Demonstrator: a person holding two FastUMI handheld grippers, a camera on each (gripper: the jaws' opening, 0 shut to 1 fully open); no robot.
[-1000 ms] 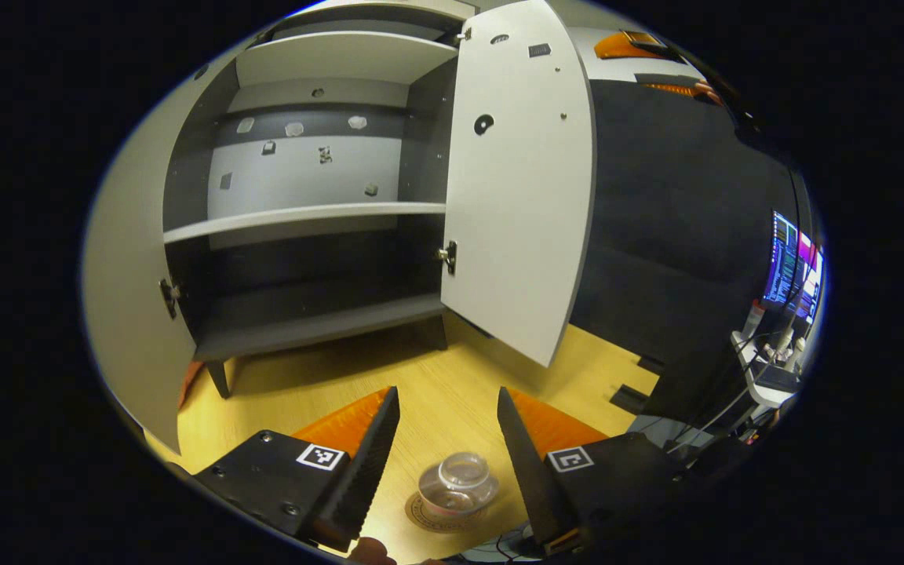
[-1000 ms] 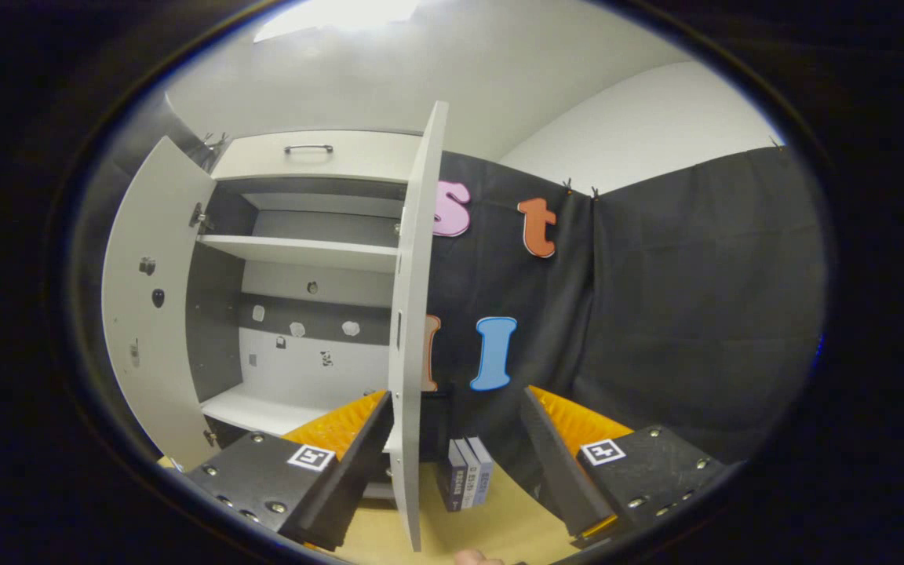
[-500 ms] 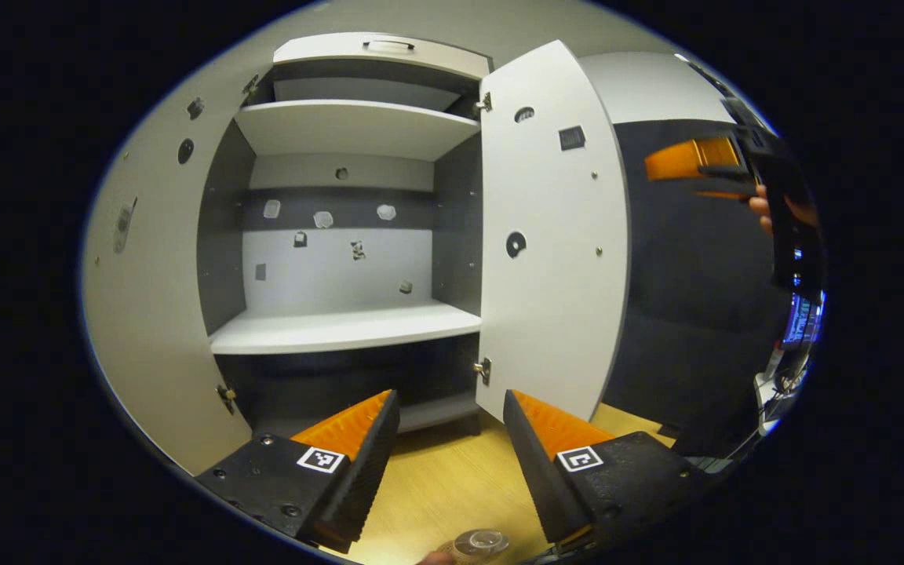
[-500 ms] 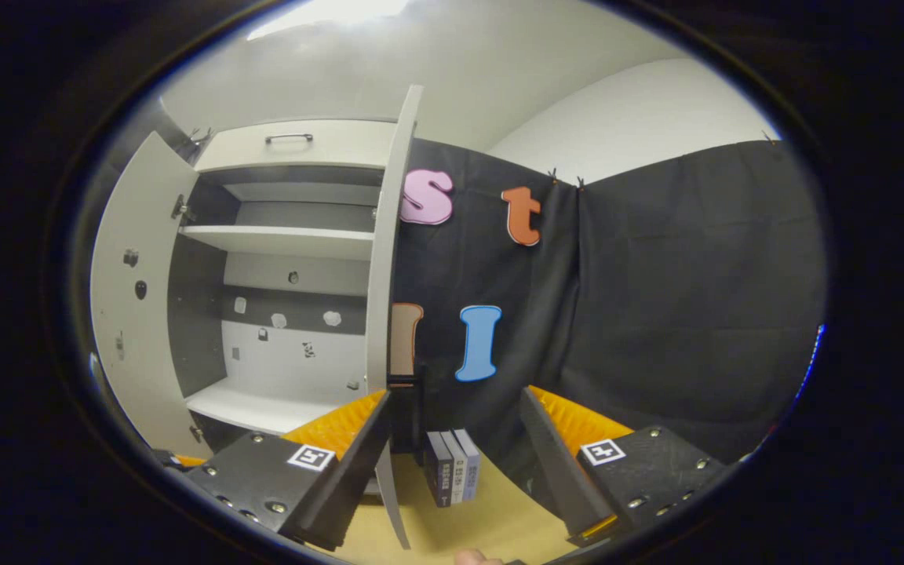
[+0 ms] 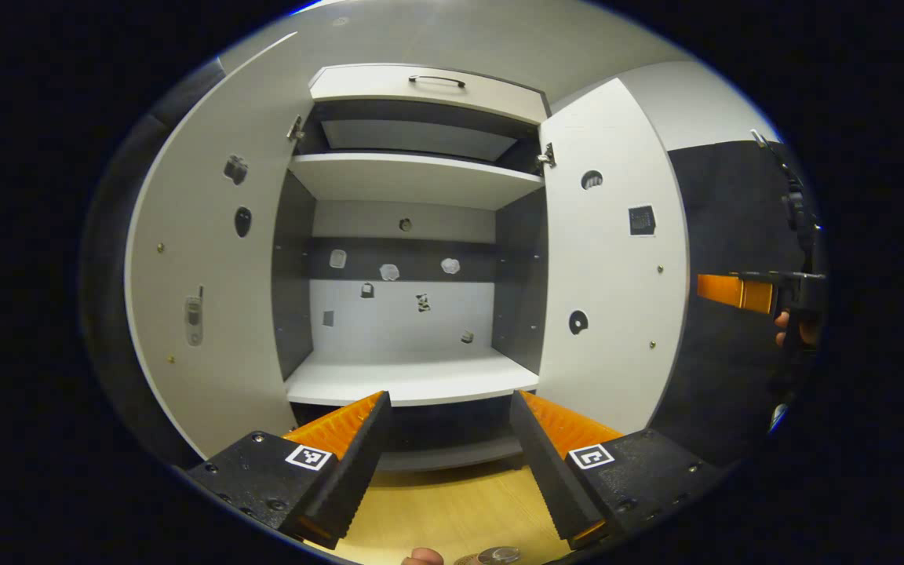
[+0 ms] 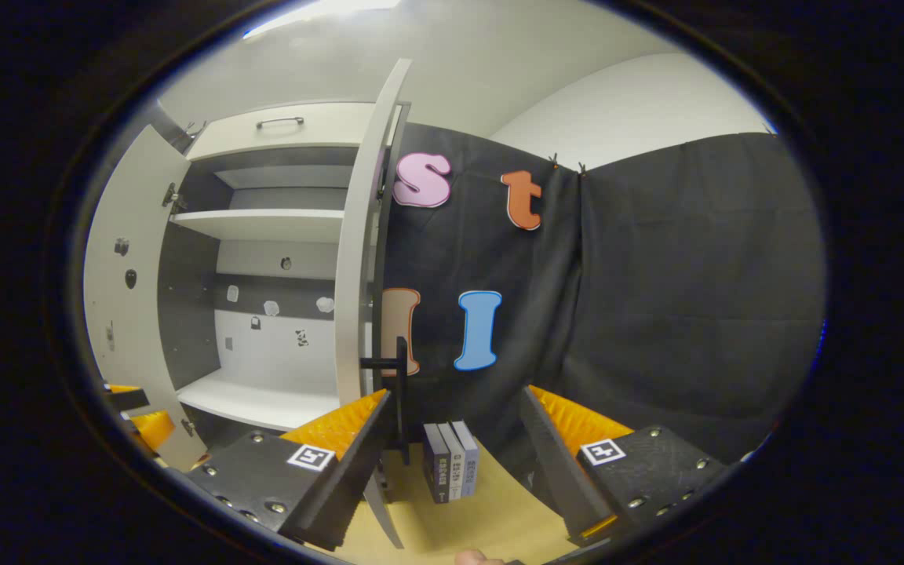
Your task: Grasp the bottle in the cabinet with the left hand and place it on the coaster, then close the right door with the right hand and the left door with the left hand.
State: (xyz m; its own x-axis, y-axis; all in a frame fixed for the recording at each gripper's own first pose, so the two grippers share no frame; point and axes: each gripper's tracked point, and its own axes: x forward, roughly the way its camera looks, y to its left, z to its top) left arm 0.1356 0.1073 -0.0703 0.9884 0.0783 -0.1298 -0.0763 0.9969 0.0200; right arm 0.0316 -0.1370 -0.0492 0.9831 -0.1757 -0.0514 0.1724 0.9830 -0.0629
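Left gripper (image 5: 446, 463): fingers spread wide, gripping nothing. Bottle (image 5: 497, 555) sits just below and between the fingertips, at the view's bottom edge. Beyond the fingers the cabinet (image 5: 413, 377) stands open. Right gripper (image 6: 452, 463): fingers apart, empty. The right door (image 6: 351, 259) stands edge-on just beyond its left finger; books (image 6: 450, 469) stand between the fingers.

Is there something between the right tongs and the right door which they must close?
Nothing visible. The right tongs are open, and the right door stands edge-on just ahead of them. The small books stand on the table, to the side of the door.
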